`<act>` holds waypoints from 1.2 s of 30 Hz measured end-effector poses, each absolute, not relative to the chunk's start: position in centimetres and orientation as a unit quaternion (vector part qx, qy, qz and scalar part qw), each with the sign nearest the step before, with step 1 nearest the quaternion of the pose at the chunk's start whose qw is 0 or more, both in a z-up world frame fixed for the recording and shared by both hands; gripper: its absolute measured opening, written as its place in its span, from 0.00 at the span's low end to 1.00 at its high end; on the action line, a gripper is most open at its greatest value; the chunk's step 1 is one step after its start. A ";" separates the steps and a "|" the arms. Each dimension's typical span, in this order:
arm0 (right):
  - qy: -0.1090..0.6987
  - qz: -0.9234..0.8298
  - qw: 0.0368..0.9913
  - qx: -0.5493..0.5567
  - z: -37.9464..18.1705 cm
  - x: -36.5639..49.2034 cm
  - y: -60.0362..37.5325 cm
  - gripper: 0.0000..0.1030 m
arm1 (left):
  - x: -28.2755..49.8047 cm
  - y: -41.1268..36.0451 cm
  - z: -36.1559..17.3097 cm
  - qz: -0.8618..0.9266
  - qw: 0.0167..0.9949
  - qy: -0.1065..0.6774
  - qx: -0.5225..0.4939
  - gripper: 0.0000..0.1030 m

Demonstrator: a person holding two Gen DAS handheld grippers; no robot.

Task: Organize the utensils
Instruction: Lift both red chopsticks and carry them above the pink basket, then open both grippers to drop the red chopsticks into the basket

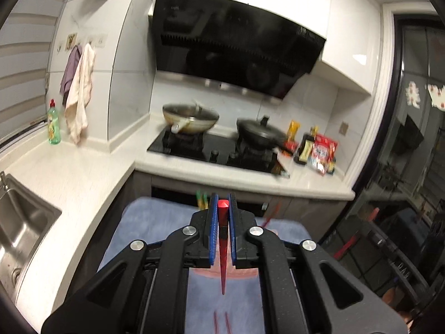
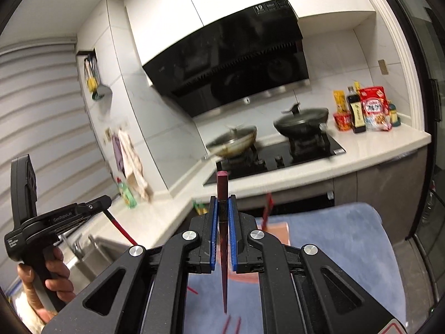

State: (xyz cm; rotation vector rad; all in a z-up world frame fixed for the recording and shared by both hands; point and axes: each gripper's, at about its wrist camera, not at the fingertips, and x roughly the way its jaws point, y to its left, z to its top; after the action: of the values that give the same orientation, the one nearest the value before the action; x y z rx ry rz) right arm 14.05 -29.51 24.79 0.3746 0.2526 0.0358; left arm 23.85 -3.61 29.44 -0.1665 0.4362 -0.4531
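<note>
My left gripper (image 1: pixel 223 204) is shut on a red chopstick (image 1: pixel 223 250) that runs between its blue pads, raised above a blue cloth (image 1: pixel 155 222). My right gripper (image 2: pixel 222 204) is shut on a dark red chopstick (image 2: pixel 223 239), its thick end sticking out past the fingertips. The left gripper also shows in the right wrist view (image 2: pixel 107 201) at the left, with its red chopstick (image 2: pixel 122 229) hanging down. More red chopsticks (image 1: pixel 222 321) lie on the cloth below, also seen in the right wrist view (image 2: pixel 232 324). A reddish flat item (image 2: pixel 275 232) lies on the cloth.
A white counter (image 1: pixel 83 172) wraps around with a steel sink (image 1: pixel 19 222) at left. A black hob (image 1: pixel 211 150) carries a wok (image 1: pixel 192 119) and a lidded black pan (image 1: pixel 260 133). Packets and bottles (image 2: pixel 364 111) stand at the right. A green bottle (image 1: pixel 53 123) stands by hanging towels (image 1: pixel 79 91).
</note>
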 end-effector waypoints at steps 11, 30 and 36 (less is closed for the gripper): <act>0.087 -0.002 0.980 0.176 27.1 22.1 -30.4 0.07 | 30.0 -7.6 32.3 -0.214 0.959 0.163 -0.089 0.06; 0.175 -0.040 0.972 0.154 19.0 28.5 -31.2 0.11 | 35.9 -10.5 23.4 -0.196 0.947 0.246 -0.060 0.07; 0.162 -0.040 0.972 0.163 20.3 26.0 -31.9 0.27 | 34.3 -9.5 22.9 -0.175 0.952 0.242 -0.066 0.45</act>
State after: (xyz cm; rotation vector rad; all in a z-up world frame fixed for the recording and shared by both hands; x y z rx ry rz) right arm 26.01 -31.94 20.29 0.3285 0.3271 -0.0817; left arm 34.32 -9.46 22.88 -0.1337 0.4929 -0.3567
